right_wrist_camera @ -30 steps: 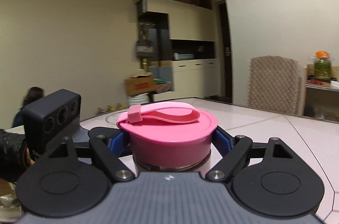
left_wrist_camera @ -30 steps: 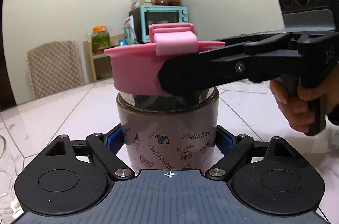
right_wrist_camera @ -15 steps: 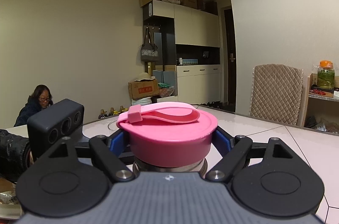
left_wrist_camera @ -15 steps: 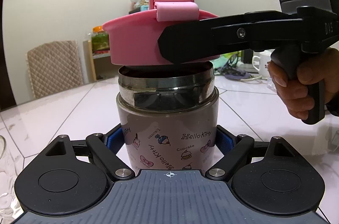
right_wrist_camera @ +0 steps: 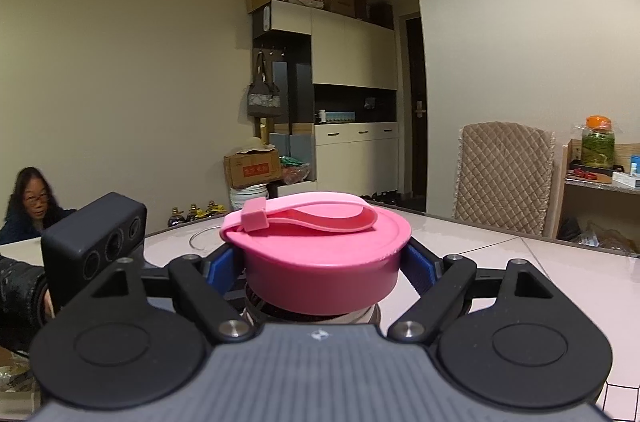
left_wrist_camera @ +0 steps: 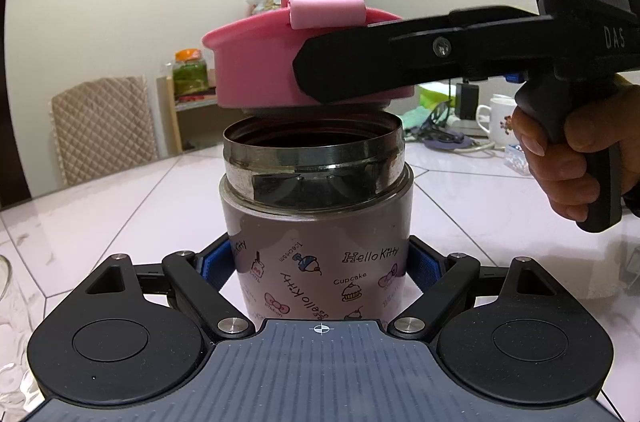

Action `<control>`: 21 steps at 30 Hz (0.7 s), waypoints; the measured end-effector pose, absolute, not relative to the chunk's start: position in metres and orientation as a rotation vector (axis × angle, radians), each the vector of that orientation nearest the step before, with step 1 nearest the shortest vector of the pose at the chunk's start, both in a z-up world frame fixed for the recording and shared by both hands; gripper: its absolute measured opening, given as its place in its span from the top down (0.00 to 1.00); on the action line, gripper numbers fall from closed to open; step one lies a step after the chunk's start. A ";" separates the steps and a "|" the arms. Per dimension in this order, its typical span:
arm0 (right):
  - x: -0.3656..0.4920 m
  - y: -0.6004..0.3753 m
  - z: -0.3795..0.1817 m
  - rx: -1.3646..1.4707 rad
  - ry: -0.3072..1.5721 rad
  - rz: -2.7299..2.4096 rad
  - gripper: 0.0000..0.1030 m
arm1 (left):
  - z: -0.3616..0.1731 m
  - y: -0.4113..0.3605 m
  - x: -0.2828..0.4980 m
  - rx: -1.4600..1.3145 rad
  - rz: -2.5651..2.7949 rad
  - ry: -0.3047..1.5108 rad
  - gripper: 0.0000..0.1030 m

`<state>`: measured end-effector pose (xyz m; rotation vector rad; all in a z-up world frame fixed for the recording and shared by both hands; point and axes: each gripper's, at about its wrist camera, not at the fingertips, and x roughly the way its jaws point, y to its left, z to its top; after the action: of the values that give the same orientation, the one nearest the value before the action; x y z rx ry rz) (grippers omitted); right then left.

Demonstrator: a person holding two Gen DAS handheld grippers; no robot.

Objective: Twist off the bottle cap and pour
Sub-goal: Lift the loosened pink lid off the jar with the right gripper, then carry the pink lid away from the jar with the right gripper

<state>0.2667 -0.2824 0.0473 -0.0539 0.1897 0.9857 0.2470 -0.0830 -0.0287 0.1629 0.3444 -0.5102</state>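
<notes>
A Hello Kitty bottle [left_wrist_camera: 316, 246] with a steel threaded neck stands upright on the white table. My left gripper [left_wrist_camera: 320, 264] is shut on its body. My right gripper [right_wrist_camera: 322, 264] is shut on the pink cap [right_wrist_camera: 320, 262], which has a pink strap on top. In the left wrist view the pink cap [left_wrist_camera: 260, 62] hangs free a little above the open neck, slightly tilted, with my right gripper [left_wrist_camera: 348, 70] reaching in from the right. The rim of the bottle [right_wrist_camera: 256, 310] shows just below the cap in the right wrist view.
A clear glass [left_wrist_camera: 10, 306] sits at the left edge. A white mug [left_wrist_camera: 496, 118] and cables lie at the far right of the table [left_wrist_camera: 120, 202]. A quilted chair [left_wrist_camera: 104, 126] and a shelf with jars stand behind. A person [right_wrist_camera: 32, 202] sits beyond the table.
My right gripper has lifted the pink cap off the bottle's neck, so the steel threads and open mouth now show. The left gripper and bottle have stayed still.
</notes>
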 end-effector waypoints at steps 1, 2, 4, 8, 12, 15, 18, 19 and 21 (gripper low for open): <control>0.266 -0.282 0.048 -0.053 0.189 0.978 0.18 | -0.029 -0.083 0.247 0.162 -0.510 0.345 0.13; 0.265 -0.283 0.048 -0.053 0.187 0.975 0.18 | -0.029 -0.083 0.247 0.161 -0.509 0.345 0.13; 0.263 -0.282 0.050 -0.051 0.184 0.961 0.18 | -0.029 -0.083 0.247 0.159 -0.508 0.345 0.13; 0.259 -0.283 0.052 -0.058 0.179 0.933 0.18 | -0.029 -0.085 0.246 0.156 -0.504 0.344 0.13; 0.256 -0.283 0.054 -0.052 0.178 0.887 0.18 | -0.028 -0.087 0.246 0.154 -0.494 0.344 0.13; 0.254 -0.283 0.055 -0.044 0.181 0.842 0.18 | -0.027 -0.089 0.246 0.154 -0.488 0.345 0.13; 0.252 -0.282 0.055 -0.047 0.185 0.795 0.18 | -0.026 -0.091 0.244 0.152 -0.475 0.345 0.13; 0.251 -0.283 0.055 -0.046 0.184 0.778 0.18 | -0.026 -0.091 0.243 0.152 -0.470 0.345 0.13; 0.248 -0.286 0.053 -0.045 0.182 0.758 0.18 | -0.026 -0.091 0.240 0.151 -0.460 0.345 0.13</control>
<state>0.2481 -0.2856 0.0534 -0.0453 0.1823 0.7584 0.2404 -0.0906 -0.0259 0.1511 0.3447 -0.4605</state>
